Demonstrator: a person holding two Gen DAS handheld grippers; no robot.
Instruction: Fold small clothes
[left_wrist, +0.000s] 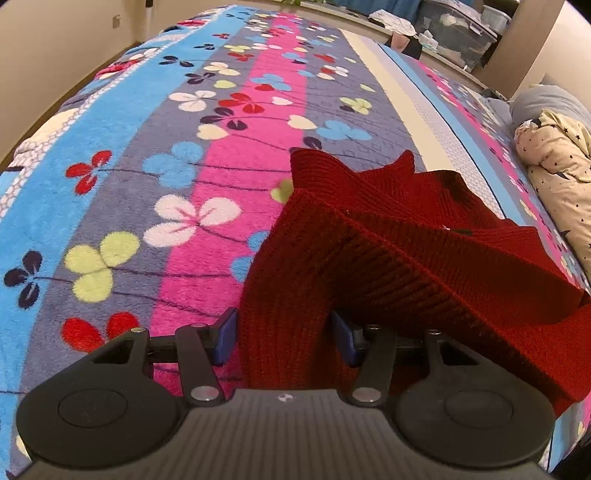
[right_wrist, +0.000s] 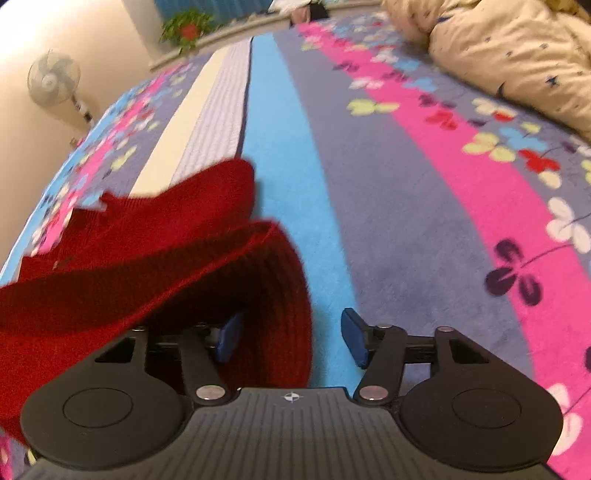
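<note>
A dark red knitted garment (left_wrist: 388, 251) lies rumpled on the flowered bed blanket (left_wrist: 155, 155). In the left wrist view a fold of it fills the gap between the blue pads of my left gripper (left_wrist: 284, 339), whose jaws stand apart around the cloth. In the right wrist view the same red garment (right_wrist: 155, 266) drapes over the left side, and a fold sits between the blue pads of my right gripper (right_wrist: 291, 339), against the left pad (right_wrist: 229, 338). The right pad (right_wrist: 354, 339) is bare, with blanket showing beside it. The right view is blurred.
A cream star-print quilt (left_wrist: 557, 173) is heaped along the bed's right side; it also shows in the right wrist view (right_wrist: 517, 55). A standing fan (right_wrist: 55, 79) and a potted plant (right_wrist: 186, 29) are beyond the bed. Storage boxes (left_wrist: 458, 33) stand at the far edge.
</note>
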